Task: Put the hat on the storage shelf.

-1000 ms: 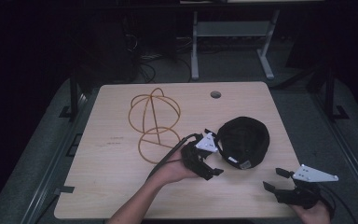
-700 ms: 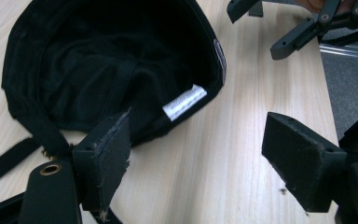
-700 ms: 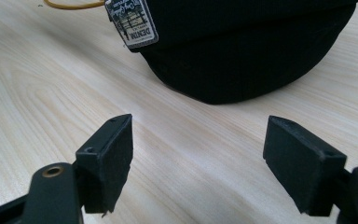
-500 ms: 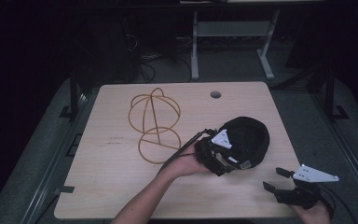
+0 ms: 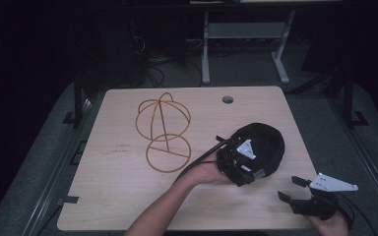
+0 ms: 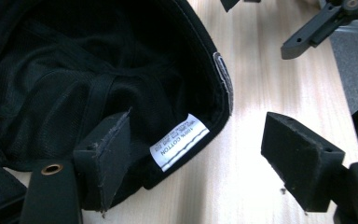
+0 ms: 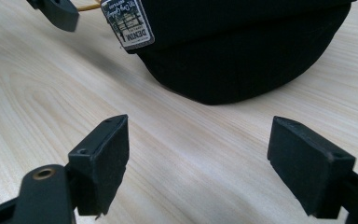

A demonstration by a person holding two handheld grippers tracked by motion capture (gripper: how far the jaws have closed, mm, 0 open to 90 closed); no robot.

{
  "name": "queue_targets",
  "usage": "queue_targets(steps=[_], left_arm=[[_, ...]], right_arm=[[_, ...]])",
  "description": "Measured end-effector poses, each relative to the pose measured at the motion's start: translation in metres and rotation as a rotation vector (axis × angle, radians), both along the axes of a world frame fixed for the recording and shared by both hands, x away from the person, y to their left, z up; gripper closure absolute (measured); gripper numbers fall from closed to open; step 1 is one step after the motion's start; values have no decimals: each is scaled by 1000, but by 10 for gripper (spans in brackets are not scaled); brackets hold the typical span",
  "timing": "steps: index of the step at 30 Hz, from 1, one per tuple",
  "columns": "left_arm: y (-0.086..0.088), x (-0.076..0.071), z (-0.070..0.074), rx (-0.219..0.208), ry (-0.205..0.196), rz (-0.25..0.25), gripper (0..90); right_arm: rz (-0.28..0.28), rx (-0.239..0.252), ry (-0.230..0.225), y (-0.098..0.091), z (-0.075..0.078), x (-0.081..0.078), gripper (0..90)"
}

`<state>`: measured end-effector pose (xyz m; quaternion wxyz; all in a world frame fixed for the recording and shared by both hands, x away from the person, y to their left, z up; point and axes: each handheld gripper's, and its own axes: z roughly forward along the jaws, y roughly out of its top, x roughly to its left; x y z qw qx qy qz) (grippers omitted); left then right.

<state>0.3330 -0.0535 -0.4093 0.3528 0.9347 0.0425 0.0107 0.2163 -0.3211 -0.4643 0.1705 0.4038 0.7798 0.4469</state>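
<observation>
Near edge, right: right gripper hovering low over the tabletop, jaws spread wide, just been opening further, nothing between them; bare wood ahead, black cap lying just beyond with a "DENIM" patch facing this way.

Middle ground: left gripper at the cap's near rim, jaws spread and straddling the brim edge, one jaw inside the cap, the other outside over bare wood. Pads not yet pressing on fabric. White care label sewn inside the rim, lying between the jaws.

Cap resting on the right half of the tabletop.

Farther, left of centre: wire cap stand, golden, dome and ring base, standing free, well apart from the cap.

Step in hand, as judged: lining up a grip on the cap's rim. Next move calls for pinching the rim squarely, avoiding catching the label alone, before any lift toward the stand.
</observation>
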Motion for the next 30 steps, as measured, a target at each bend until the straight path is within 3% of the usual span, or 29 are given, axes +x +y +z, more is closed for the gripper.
queue_targets(steps=[4, 6, 9, 10, 30], left_arm=[[-6, 3, -9, 50, -12, -13, 282], [-7, 4, -13, 62, 1, -15, 315], [-8, 4, -15, 74, -14, -20, 351], [-8, 4, -16, 78, -25, -17, 405], [-6, 2, -16, 76, -43, -44, 727]], right_arm=[[-2, 5, 2, -1, 0, -1, 203], [-4, 8, 5, -1, 0, -1, 203], [-2, 7, 9, -1, -1, 0, 203], [1, 6, 11, 0, -1, 0, 203], [-21, 31, -11, -3, 1, 0, 234]])
